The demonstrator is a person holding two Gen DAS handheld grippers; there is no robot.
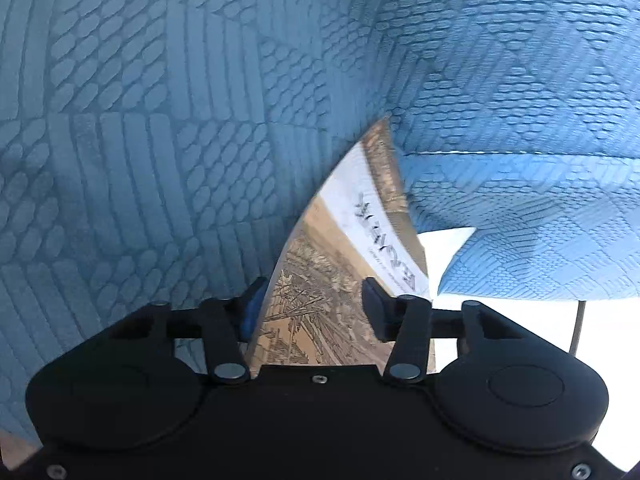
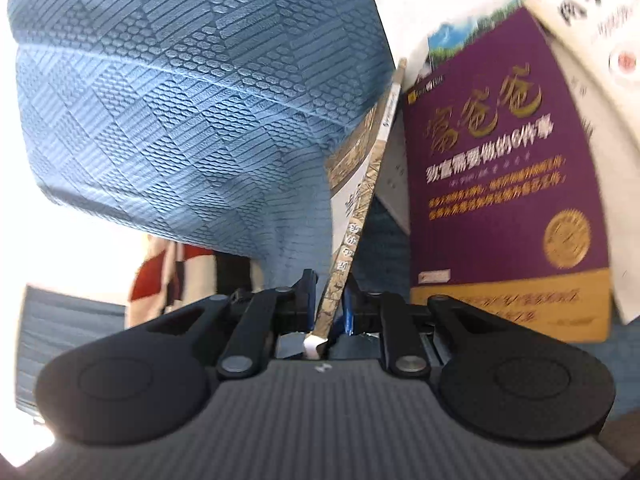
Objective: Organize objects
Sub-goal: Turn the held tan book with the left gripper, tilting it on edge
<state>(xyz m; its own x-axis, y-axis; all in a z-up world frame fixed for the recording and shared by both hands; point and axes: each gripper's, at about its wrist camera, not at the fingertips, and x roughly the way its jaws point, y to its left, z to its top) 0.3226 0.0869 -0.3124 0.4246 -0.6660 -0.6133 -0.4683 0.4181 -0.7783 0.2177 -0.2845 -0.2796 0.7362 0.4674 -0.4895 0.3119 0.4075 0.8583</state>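
The tan book [image 2: 352, 216] stands edge-on between the right gripper's [image 2: 328, 300] jaws, which are clamped on its spine. In the left view the same book [image 1: 320, 280] lies flat between the left gripper's [image 1: 312, 300] jaws, which stand apart across its cover. Blue fabric [image 1: 160, 120] fills the ground behind it. Just right of the tan book a purple book [image 2: 500, 184] faces the right camera, with a white book [image 2: 592, 20] beyond it, blurred.
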